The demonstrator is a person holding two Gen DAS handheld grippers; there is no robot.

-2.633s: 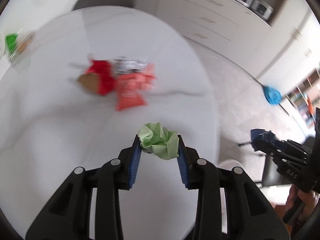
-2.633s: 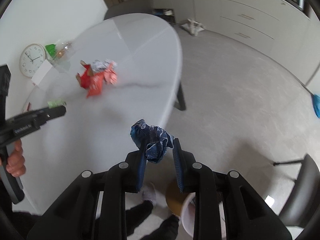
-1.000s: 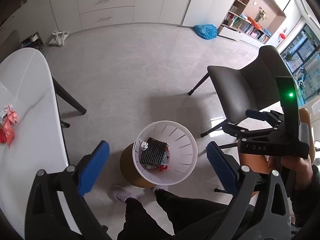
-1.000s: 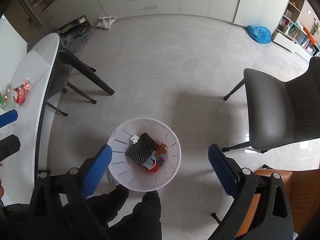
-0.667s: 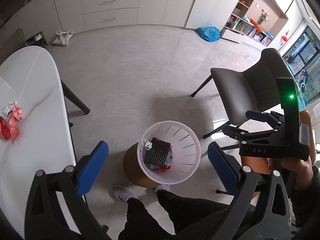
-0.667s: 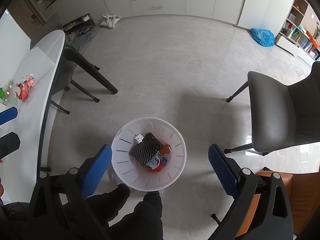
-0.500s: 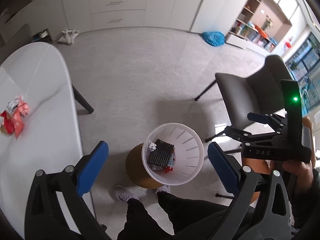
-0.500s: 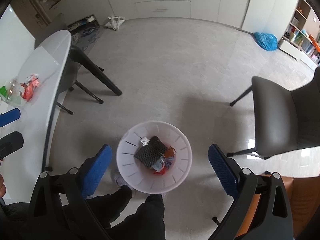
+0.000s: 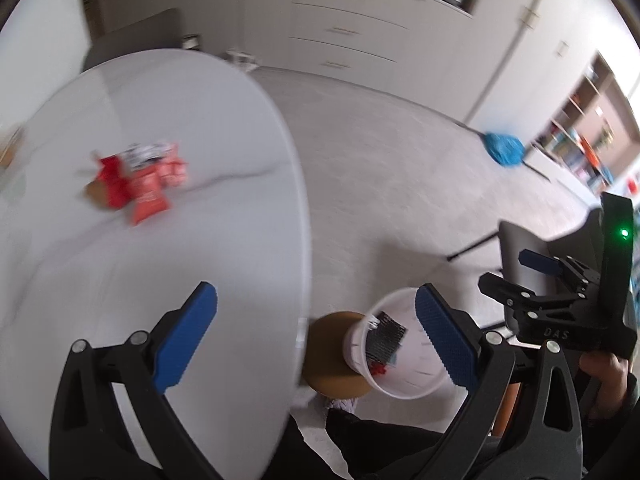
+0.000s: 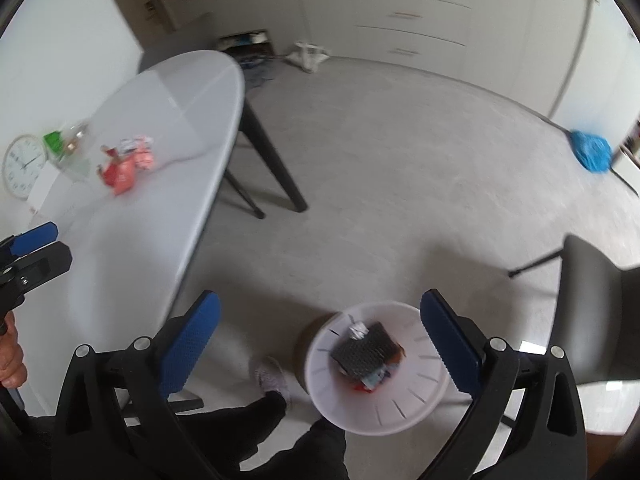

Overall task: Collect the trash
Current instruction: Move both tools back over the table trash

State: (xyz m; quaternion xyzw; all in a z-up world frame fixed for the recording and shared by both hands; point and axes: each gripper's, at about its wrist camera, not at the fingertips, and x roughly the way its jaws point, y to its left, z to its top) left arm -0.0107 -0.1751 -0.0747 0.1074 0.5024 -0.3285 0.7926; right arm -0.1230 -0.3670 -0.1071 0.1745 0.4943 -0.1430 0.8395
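A pile of red and silver snack wrappers [image 9: 138,182] [image 10: 126,164] lies on the white oval table [image 9: 120,272] [image 10: 120,216]. A white slotted waste bin [image 10: 380,368] [image 9: 392,348] stands on the floor beside the table, with a black ridged wrapper and other trash inside. My left gripper [image 9: 316,316] is open and empty, over the table's right edge. My right gripper [image 10: 320,320] is open and empty, above the floor just left of the bin. The right gripper also shows at the right of the left wrist view [image 9: 532,276].
A grey chair [image 10: 592,308] stands right of the bin. A person's dark trouser legs and a shoe [image 10: 272,376] are below the grippers. A clock [image 10: 22,166] and a green-topped jar [image 10: 66,140] sit at the table's far left. A blue mop [image 10: 592,156] lies on the floor.
Both grippers held crumpled trash 2.6 s ago and are now open and empty. Both views have swung up and left from the bin toward the table.
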